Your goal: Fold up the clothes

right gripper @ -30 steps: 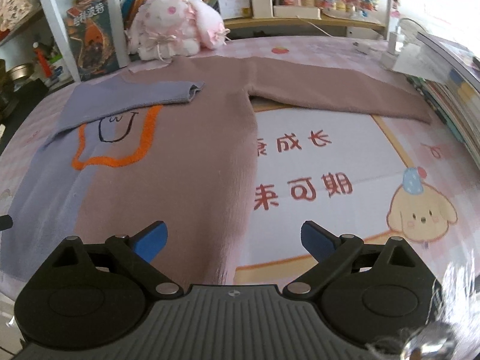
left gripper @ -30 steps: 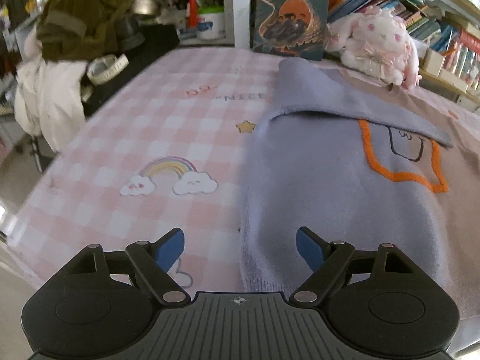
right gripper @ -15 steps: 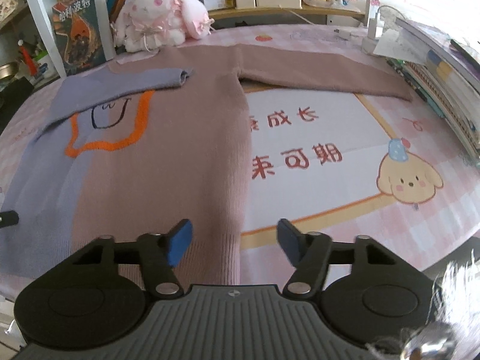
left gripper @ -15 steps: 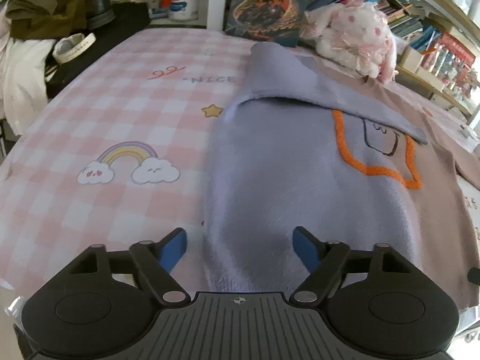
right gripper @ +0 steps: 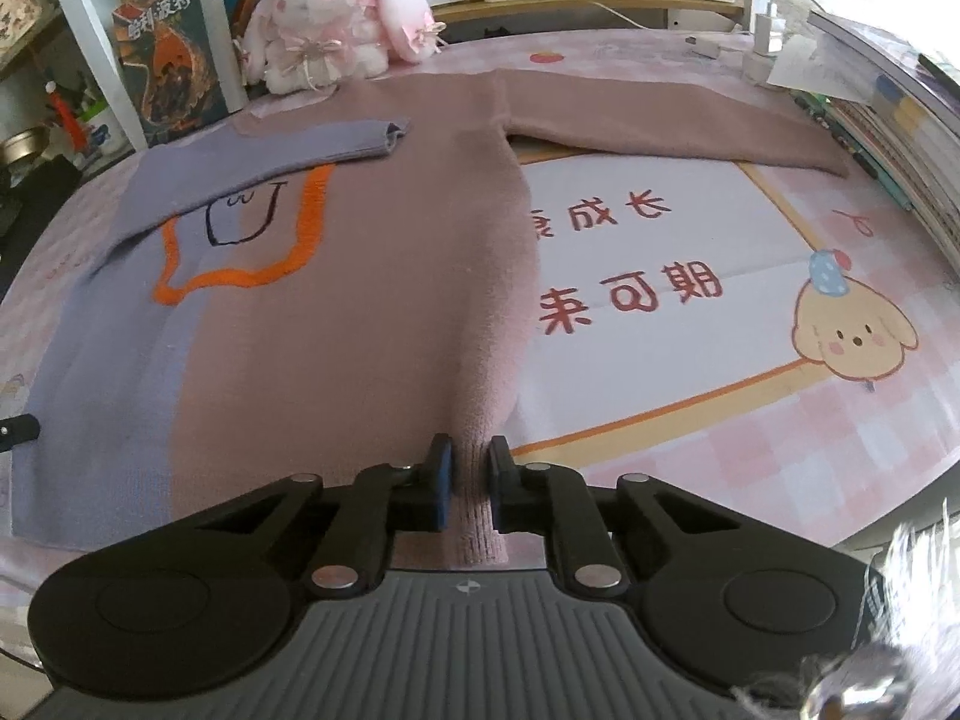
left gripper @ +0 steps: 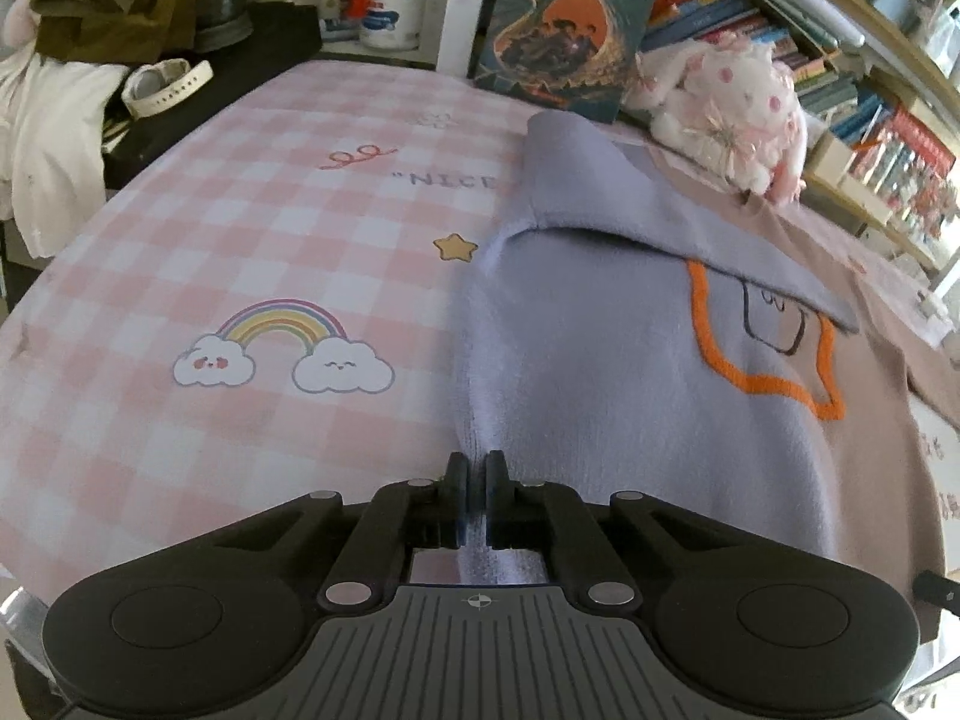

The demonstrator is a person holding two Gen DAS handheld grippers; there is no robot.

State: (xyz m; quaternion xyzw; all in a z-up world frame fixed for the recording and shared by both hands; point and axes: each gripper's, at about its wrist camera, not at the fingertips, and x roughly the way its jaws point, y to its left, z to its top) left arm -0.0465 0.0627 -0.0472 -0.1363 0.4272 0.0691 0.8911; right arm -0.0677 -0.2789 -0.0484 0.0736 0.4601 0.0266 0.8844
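Lying flat on the pink checked tablecloth [left gripper: 252, 228] is a sweater [right gripper: 360, 300] — one side purple, the other side dusty pink, with an orange outline and a small black drawing on its front. Everything here is told from that sweater.

Off its purple side, the cloth shows a rainbow with two clouds [left gripper: 282, 348] and a little yellow star [left gripper: 455, 247] just beside the purple edge. At the sweater's near purple corner, the left gripper [left gripper: 474, 495] has just closed its jaws, and they now pinch the purple hem between them. The purple sleeve [right gripper: 300, 150] is folded over the chest, its cuff lying on the pink part.

Past the sweater's far end, a book with an orange cover [left gripper: 570, 24] stands upright, and a white and pink plush bunny [right gripper: 336, 30] sits near the collar.

At the sweater's near pink corner, the right gripper [right gripper: 469, 480] has just closed its jaws too — they squeeze the ribbed pink hem, which bunches up between them. The pink sleeve [right gripper: 672, 126] lies stretched out straight, away from the body. Beside the pink edge, the cloth shows a white patch with red writing [right gripper: 630, 264] and a cartoon puppy [right gripper: 852, 330].
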